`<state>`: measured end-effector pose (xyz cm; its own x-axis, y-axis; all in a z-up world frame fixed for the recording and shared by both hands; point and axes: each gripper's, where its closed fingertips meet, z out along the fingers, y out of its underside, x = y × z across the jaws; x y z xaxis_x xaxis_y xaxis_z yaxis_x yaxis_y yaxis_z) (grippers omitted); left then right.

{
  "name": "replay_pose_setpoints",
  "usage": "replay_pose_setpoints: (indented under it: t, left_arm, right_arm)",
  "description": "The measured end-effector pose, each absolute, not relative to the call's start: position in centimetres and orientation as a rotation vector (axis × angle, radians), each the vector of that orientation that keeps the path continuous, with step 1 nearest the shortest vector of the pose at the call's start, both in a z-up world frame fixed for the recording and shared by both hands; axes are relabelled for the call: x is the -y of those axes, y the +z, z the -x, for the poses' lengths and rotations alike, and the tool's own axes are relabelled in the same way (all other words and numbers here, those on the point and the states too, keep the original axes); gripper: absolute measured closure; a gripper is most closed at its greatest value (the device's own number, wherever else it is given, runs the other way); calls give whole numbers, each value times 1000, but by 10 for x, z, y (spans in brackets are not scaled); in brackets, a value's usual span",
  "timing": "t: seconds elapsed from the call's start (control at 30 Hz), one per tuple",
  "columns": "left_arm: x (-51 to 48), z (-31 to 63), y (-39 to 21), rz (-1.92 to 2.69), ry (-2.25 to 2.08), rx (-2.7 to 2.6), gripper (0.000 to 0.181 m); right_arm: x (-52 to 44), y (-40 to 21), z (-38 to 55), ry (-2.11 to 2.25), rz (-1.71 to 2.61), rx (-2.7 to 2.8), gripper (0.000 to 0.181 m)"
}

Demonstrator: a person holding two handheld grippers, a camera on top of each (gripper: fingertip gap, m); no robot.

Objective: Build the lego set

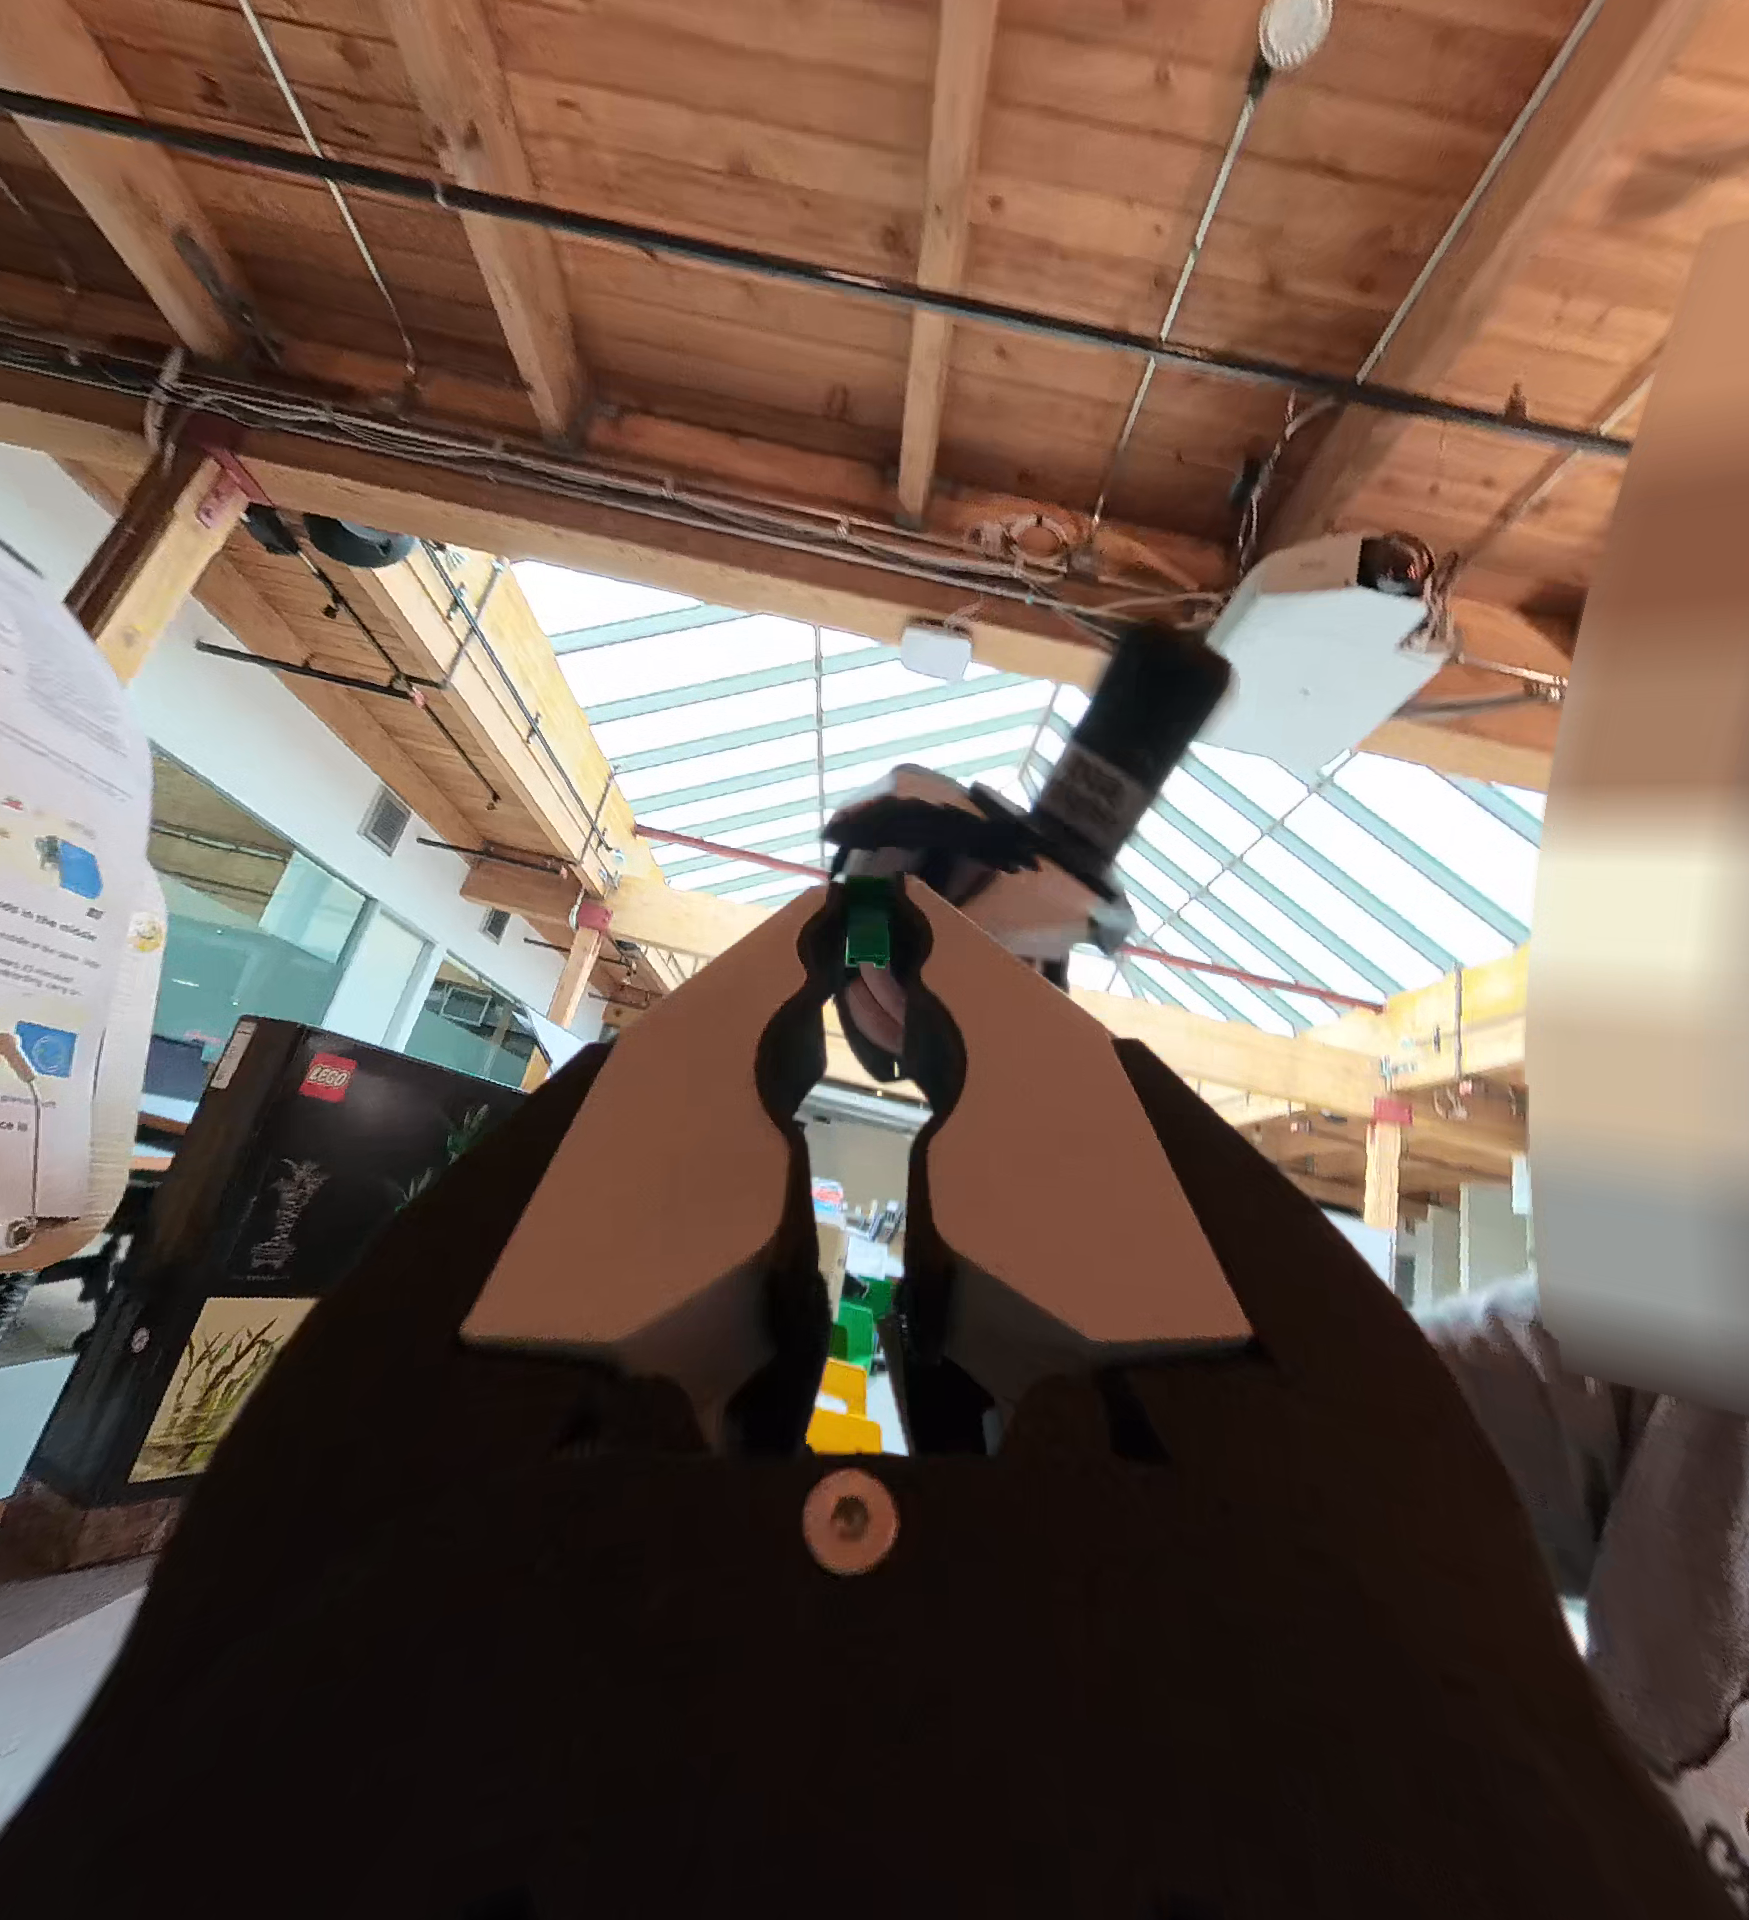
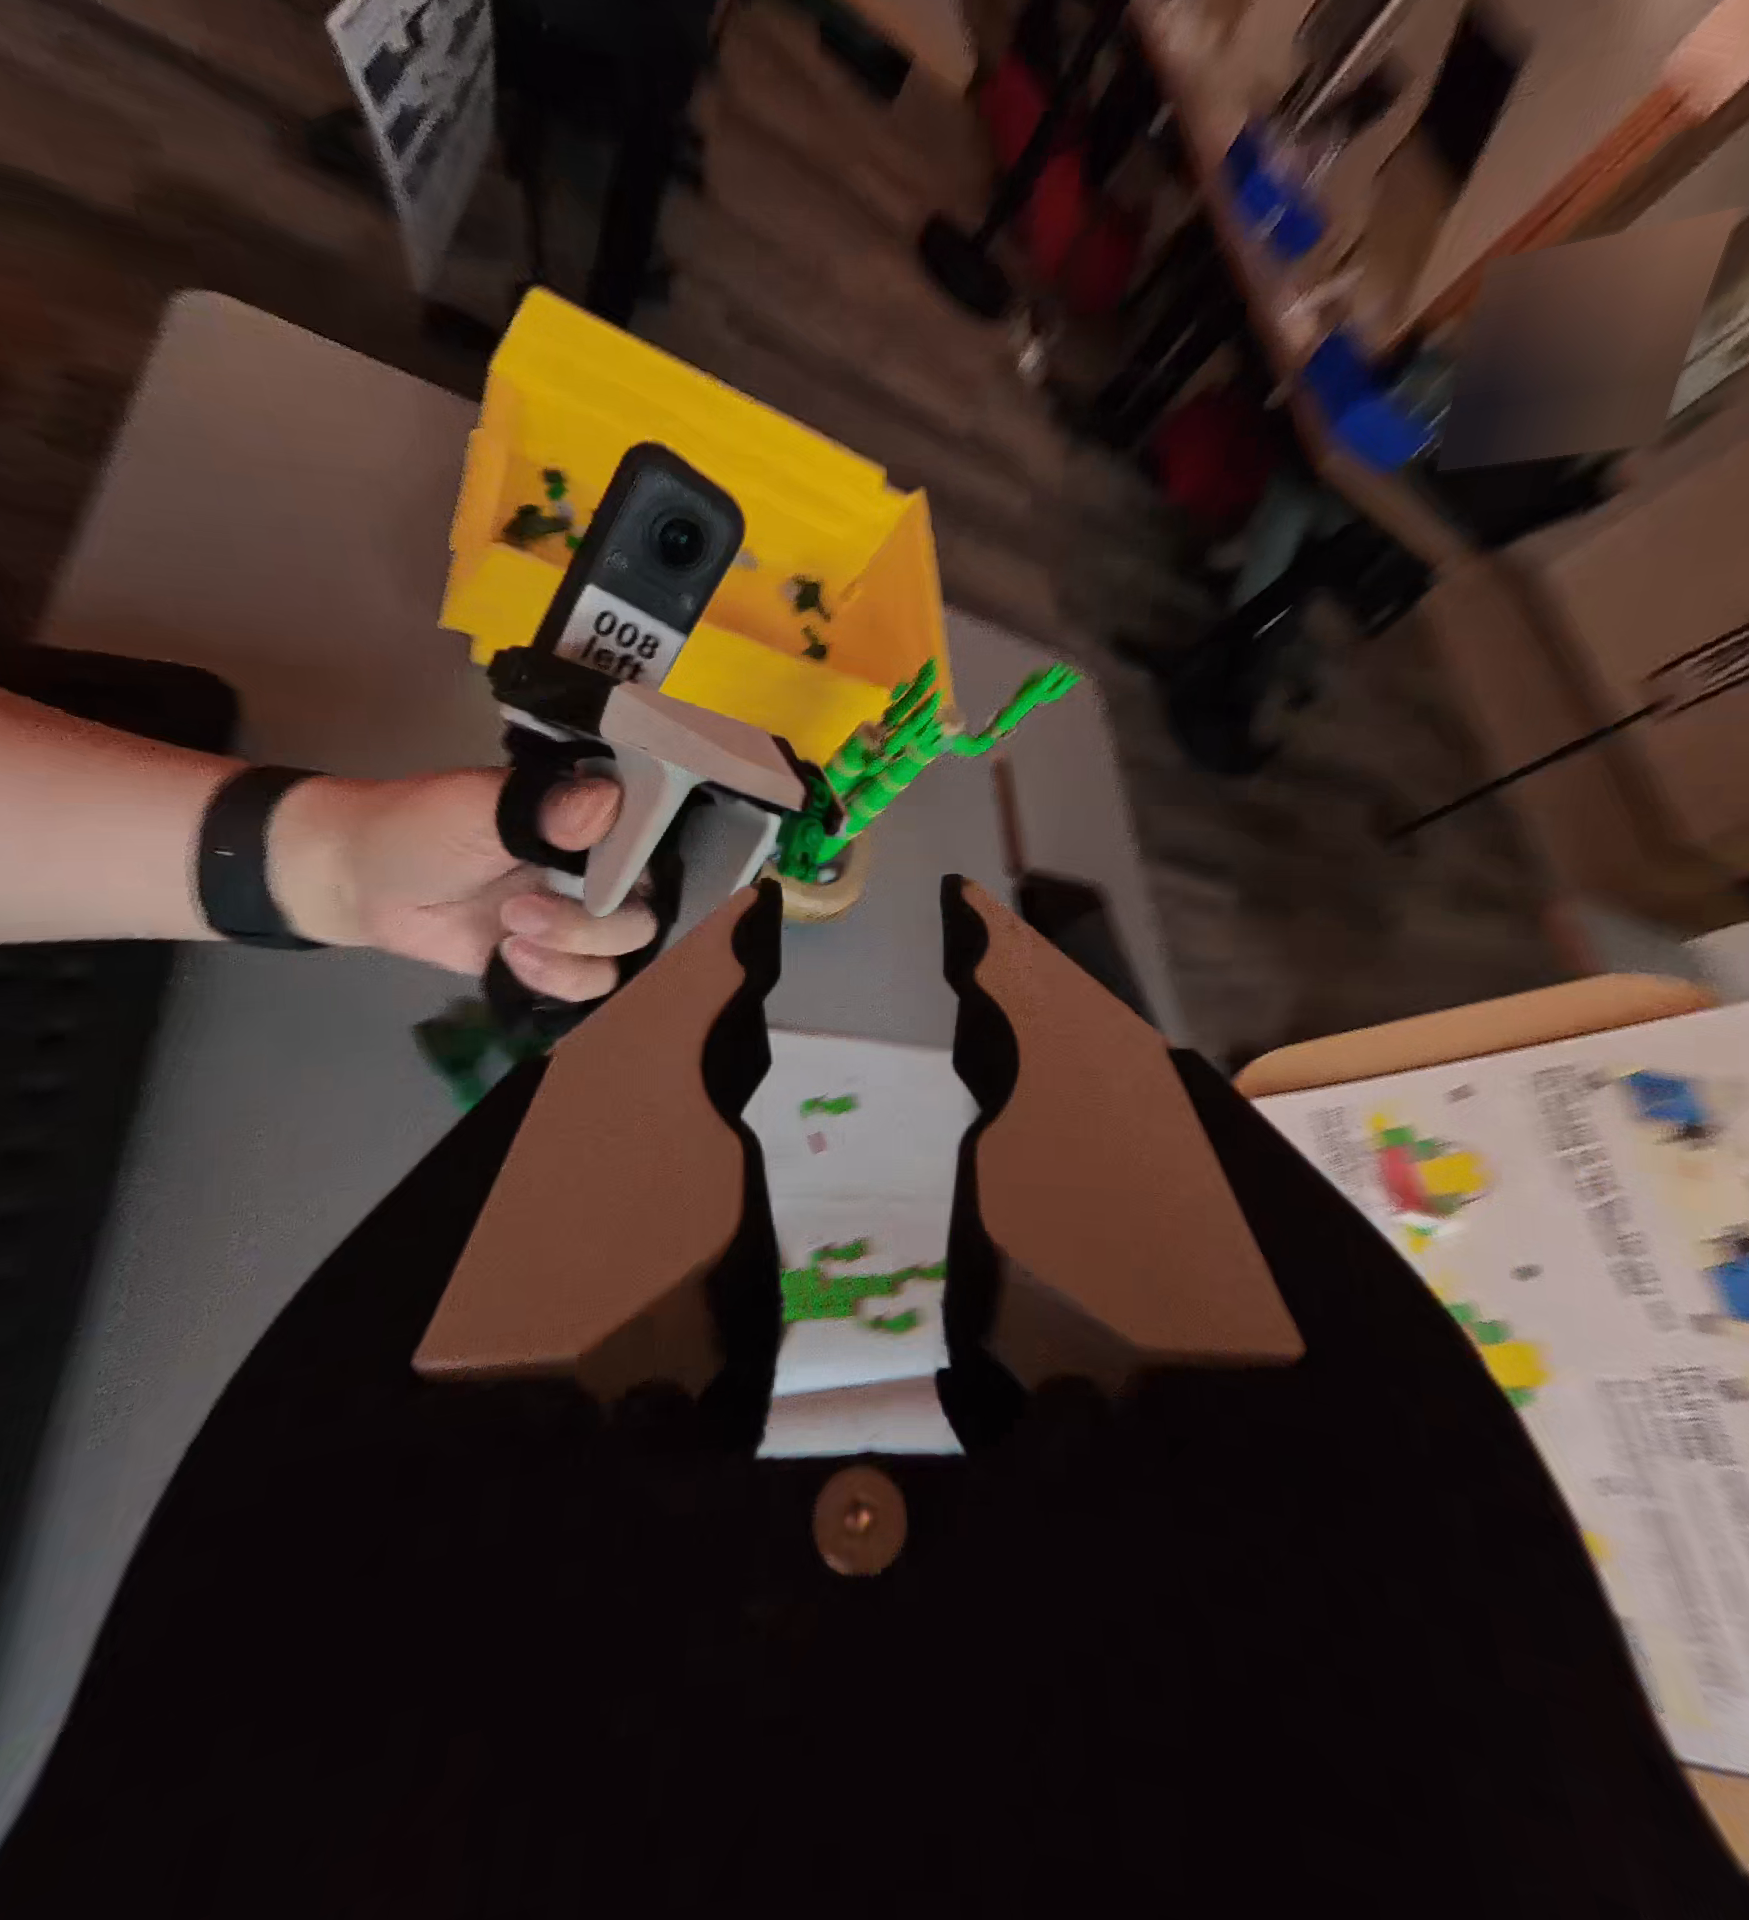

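1. Yellow plastic bin (image 2: 704,436) sits on the grey table (image 2: 257,499), a few dark green pieces scattered inside it.
2. Right gripper (image 2: 859,904) hovers over the table with its jaws parted wide, nothing between them.
3. Left gripper (image 1: 865,920), tilted up toward the wooden ceiling (image 1: 849,260), is pinched narrow on a small green lego piece (image 1: 865,930).
4. Green lego plant (image 2: 891,769) stands in a tan pot just beside the left gripper's tips.
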<state>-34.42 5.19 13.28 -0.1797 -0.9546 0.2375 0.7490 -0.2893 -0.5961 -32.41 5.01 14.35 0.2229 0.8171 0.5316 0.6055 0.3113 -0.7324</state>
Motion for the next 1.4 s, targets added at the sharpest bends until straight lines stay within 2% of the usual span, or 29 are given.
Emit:
replay_pose_setpoints:
  t: [0.13,0.33,0.67,1.13,1.33,1.4]
  left_arm:
    - [-60,339,127,732,-1753,-363,176]
    - [-61,327,122,752,-1816,-331,175]
    - [-60,326,123,743,-1801,-329,177]
    - [-64,311,114,859,-1741,-421,176]
    - [-71,315,108,949,-1809,-475,156]
    - [-74,315,105,985,-1736,-506,157]
  right_arm:
    - [-46,135,326,-85,1062,1359,157]
    - [-57,119,334,-329,917,1242,160]
    - [-70,110,332,-352,964,1168,173]
    - [-74,102,318,-311,1011,1167,175]
    - [-76,101,296,-286,1047,1181,175]
    - [-78,103,287,-278,1061,1178,175]
